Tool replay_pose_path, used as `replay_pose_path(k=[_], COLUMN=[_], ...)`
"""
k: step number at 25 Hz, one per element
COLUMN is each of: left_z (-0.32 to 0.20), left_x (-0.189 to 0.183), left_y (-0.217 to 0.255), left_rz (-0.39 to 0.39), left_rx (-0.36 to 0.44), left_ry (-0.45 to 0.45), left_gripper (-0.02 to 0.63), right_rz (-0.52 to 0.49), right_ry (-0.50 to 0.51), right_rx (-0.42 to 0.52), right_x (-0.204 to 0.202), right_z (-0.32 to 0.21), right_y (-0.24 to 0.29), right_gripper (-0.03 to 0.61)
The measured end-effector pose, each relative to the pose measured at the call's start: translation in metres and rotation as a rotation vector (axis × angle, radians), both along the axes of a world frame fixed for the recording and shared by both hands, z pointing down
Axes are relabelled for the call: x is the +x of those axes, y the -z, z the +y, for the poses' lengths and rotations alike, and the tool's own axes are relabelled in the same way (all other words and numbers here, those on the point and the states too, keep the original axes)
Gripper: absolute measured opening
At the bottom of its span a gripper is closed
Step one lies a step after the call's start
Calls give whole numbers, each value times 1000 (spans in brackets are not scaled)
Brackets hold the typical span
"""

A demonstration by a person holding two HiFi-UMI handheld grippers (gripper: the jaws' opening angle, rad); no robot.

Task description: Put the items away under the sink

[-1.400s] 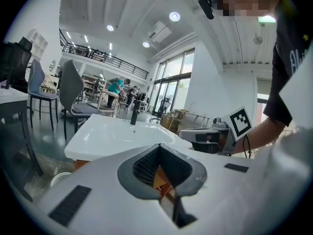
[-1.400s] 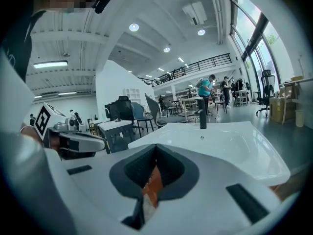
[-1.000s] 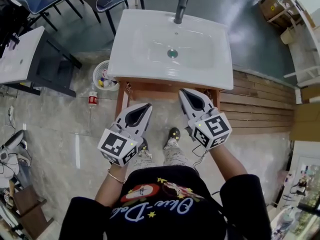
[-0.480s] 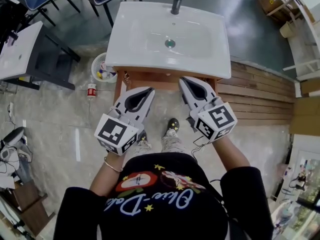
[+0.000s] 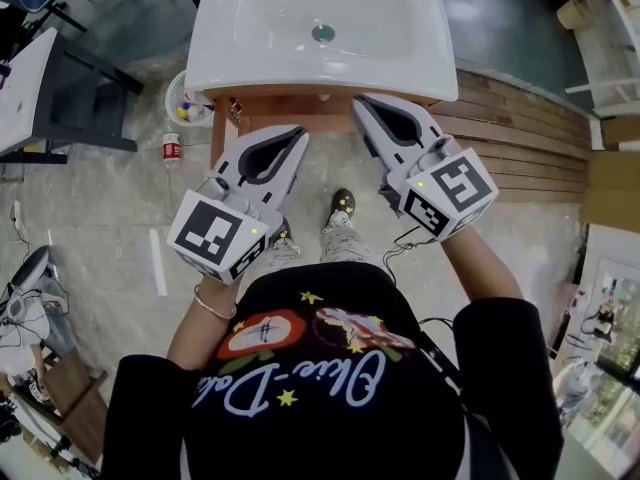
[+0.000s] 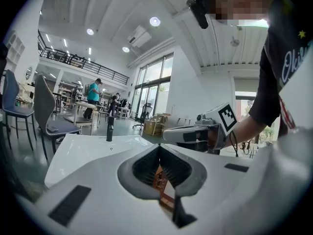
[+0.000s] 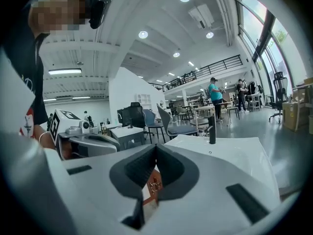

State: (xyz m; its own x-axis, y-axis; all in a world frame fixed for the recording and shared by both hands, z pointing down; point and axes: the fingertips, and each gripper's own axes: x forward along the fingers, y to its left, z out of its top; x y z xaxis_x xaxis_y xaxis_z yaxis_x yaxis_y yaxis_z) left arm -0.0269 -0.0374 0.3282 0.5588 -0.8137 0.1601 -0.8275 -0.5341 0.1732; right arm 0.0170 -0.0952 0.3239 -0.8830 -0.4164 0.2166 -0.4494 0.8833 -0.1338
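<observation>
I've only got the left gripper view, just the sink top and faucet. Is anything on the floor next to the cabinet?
Observer: Yes. The head view shows a small bottle with a red label on the floor, left of the wooden cabinet.
Operator: Anything else down there?
Observer: A white round basket holding small items sits close by, partly tucked under the left edge of the sink.
Operator: Is the right gripper carrying something?
Observer: No. The right gripper shows its jaws together in its own view, with nothing between them.
</observation>
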Motion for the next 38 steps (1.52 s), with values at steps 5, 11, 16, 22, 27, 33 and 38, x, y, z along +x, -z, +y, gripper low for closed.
replay_pose_path(k=[5,11,16,22,27,33,38], left_z=[-1,-4,-4,-3,-3,-1,-2], left_x=[7,5,4,7,2,-3,-5], left_y=[5,5,2,2,1,2,-1], left_rz=[1,-4,-7,0,5,2,7], left_rx=[7,0,-2,-3,0,0,-6], left_ry=[-22,-18,-14,-13,-5,7,15], left_gripper=[8,8,8,8,8,8,8], right_rz=[20,33,18,13,13,2,6], right_ry=[13,26,22,14,-8,-42,-58], right_rx=[13,19,7,-3,13,1,-15], right_x=[1,0,-3,-3,-4,-1,4], right_z=[-1,0,2,6,4,5,4], right_y=[4,3,-1,-3,-3,-6,-12], right_gripper=[8,8,7,8,8,7,7])
